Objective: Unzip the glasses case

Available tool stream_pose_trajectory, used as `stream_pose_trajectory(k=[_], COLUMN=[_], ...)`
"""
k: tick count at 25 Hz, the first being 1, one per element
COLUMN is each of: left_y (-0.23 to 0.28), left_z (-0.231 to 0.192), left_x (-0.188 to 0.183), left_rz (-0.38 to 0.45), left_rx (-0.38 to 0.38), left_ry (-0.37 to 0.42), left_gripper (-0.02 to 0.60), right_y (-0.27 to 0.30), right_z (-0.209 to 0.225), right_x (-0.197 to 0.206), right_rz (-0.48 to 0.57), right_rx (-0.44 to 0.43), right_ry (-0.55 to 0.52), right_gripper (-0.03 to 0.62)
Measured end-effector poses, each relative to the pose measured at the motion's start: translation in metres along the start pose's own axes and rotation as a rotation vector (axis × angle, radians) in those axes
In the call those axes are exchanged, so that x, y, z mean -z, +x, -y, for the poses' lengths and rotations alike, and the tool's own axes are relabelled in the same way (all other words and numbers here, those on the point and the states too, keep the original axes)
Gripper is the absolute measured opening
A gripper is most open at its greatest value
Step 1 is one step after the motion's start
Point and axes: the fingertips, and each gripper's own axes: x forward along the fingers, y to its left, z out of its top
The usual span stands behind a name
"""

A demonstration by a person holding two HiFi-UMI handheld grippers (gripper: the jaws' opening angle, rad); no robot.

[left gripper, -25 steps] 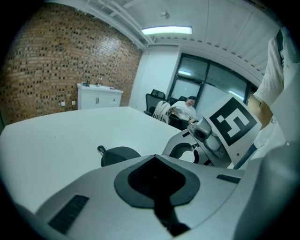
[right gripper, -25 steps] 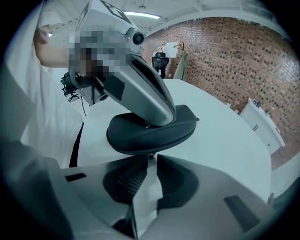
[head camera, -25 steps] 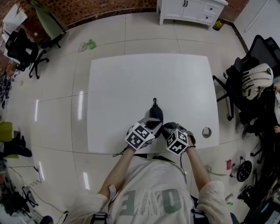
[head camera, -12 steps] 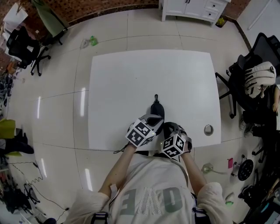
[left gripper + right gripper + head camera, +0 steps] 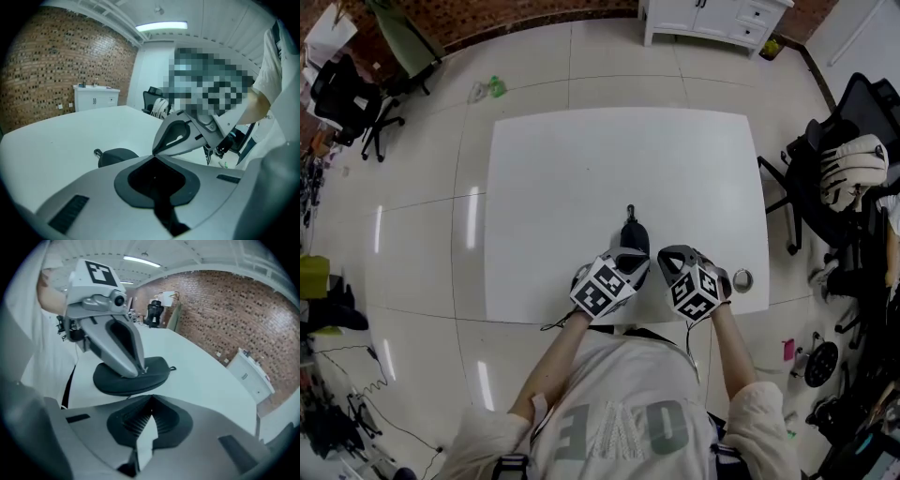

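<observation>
In the head view, the glasses case point(image 5: 630, 241) lies on the surface point(image 5: 562, 187), at the tip of the left hand-held gripper point(image 5: 628, 265).

In the left gripper view, the jaws are together and the case sits just left of the tips.

In the right gripper view, the right hand-held gripper point(image 5: 151, 397) is closed and apparently empty, short of the case. It should probably pinch the zipper pull while the left one steadies the case.

Left gripper point(image 5: 626, 269) and right gripper point(image 5: 667, 258) sit side by side at lower centre, each with jaws pressed together.

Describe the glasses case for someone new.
On the white square table, look near the person's edge, centred. There lies the black oval glasses case, loop at its far end. The small round silver fitting to its right is far smaller.
</observation>
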Motion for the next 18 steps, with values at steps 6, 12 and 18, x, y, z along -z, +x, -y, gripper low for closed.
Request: stream_pose_trajectory(k=[6,12,18], left_y=[0.001,0.0,0.0], left_z=[-0.001,-0.001,-0.001], left_x=[-0.001,-0.001,-0.002], left_rz=[0.008,0.011,0.016], left_rx=[0.011,0.019,0.026], left_ry=[-0.021,-0.021,-0.025], left_gripper=[0.003,0.003,0.003], right_y=[0.017,0.013,0.019], right_z=[-0.043,-0.049,-0.044], right_x=[0.019,0.008,0.012], right_rz=[-0.068,-0.04,-0.067], right_rx=[-0.097,-0.132,-0.063], right_ry=[0.084,0.18,0.136], right_gripper=[0.0,0.012,0.026])
